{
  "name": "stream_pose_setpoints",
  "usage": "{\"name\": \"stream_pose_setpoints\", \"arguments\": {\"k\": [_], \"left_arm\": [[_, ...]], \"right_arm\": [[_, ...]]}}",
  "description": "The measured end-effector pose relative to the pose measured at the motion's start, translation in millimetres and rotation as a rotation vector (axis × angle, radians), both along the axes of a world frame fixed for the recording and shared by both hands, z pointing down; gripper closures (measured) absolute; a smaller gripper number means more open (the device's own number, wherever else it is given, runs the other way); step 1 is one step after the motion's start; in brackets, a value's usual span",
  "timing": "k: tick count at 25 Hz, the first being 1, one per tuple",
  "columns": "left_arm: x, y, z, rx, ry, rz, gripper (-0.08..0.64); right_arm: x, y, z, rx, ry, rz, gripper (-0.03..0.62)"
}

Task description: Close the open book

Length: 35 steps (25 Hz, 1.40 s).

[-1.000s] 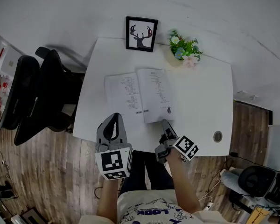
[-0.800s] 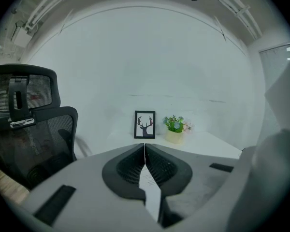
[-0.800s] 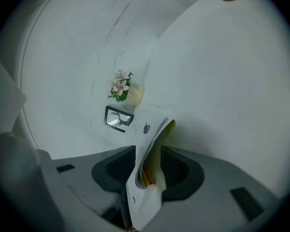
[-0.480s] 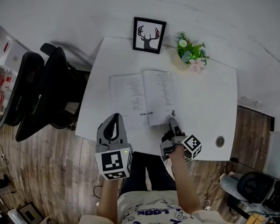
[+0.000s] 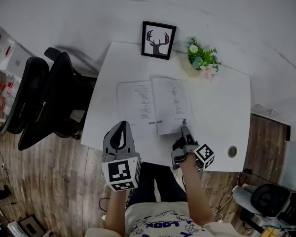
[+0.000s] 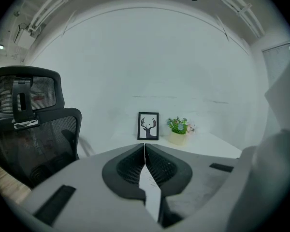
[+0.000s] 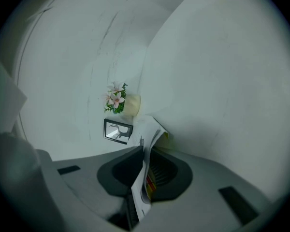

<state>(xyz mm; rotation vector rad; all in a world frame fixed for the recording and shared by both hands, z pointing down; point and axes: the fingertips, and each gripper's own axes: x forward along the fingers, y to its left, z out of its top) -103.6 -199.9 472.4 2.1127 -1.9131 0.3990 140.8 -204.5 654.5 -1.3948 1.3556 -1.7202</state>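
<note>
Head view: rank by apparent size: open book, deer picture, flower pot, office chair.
1. office chair
2. open book
3. deer picture and flower pot: they look about alike, so not ranked against each other.

Right gripper (image 5: 184, 127) jaws closing on book page (image 7: 141, 178); left gripper (image 5: 120, 127) jaws together.

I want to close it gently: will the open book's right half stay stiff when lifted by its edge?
Probably floppy: pages of the book curve where the right gripper is closing on them. Likely light, being thin. It may slide on the smooth table.
</note>
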Motion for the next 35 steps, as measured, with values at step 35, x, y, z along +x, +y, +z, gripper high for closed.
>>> {"name": "stream_pose_setpoints", "arguments": {"k": [35], "left_arm": [[-51.3,28.3,-49.0,0.103,0.006,-0.148,0.535]], "right_arm": [[-101.2,-12.7,-86.6,0.338,0.534,-0.506,0.557]]}}
